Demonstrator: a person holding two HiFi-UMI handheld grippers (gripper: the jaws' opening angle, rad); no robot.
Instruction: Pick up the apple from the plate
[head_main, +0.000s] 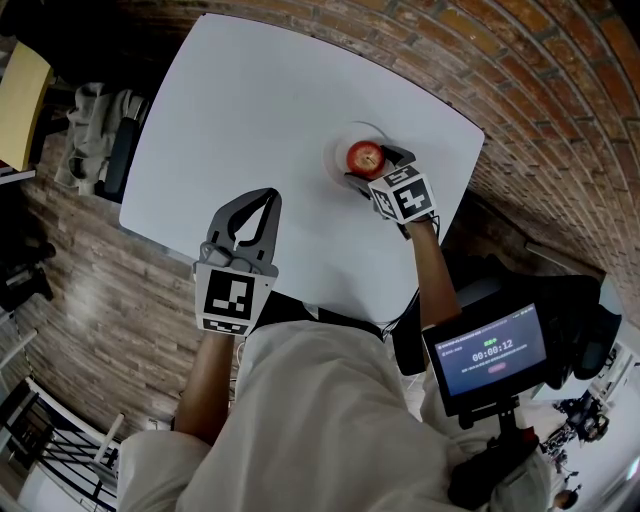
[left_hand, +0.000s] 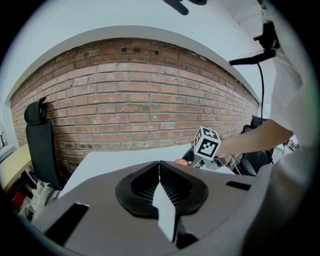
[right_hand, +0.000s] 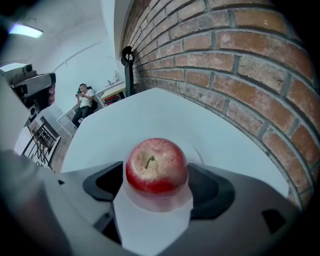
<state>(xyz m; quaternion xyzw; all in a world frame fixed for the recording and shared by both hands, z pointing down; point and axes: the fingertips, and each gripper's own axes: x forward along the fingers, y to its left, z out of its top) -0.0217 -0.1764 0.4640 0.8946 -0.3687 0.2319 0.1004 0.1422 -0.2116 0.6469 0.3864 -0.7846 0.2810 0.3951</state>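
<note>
Brick wall (left_hand: 140, 100) and brick-patterned floor are seen around a white rounded-corner table (head_main: 250, 90). A black chair back (left_hand: 37, 145) is seen past the table's left corner in the left gripper view.

A small round white plate (head_main: 337, 165) is set near the table's right edge, towards the far right corner. A red apple with a yellowish top and short stem (head_main: 365, 156) is seated upright on the middle of that plate.

The right gripper, grey with black pads and a marker cube (head_main: 372, 166), is angled steeply down over the plate from the near side. In the right gripper view its jaws are held apart, one on each side of the apple, low around its widest part. The pads are very close to the apple's skin; firm contact cannot be confirmed. The apple is seen resting on the plate, not lifted.

The left gripper, same build (head_main: 268, 195), is held over the table's near edge, well apart from the plate, with bare white top in front of it. In the left gripper view its jaws are closed together, pad against pad, and nothing is caught between them. The right gripper's marker cube and a sliver of the apple are visible beyond it, to the right.

A small dark screen with a running timer (head_main: 495, 355) is mounted off the table, at the person's right side.
</note>
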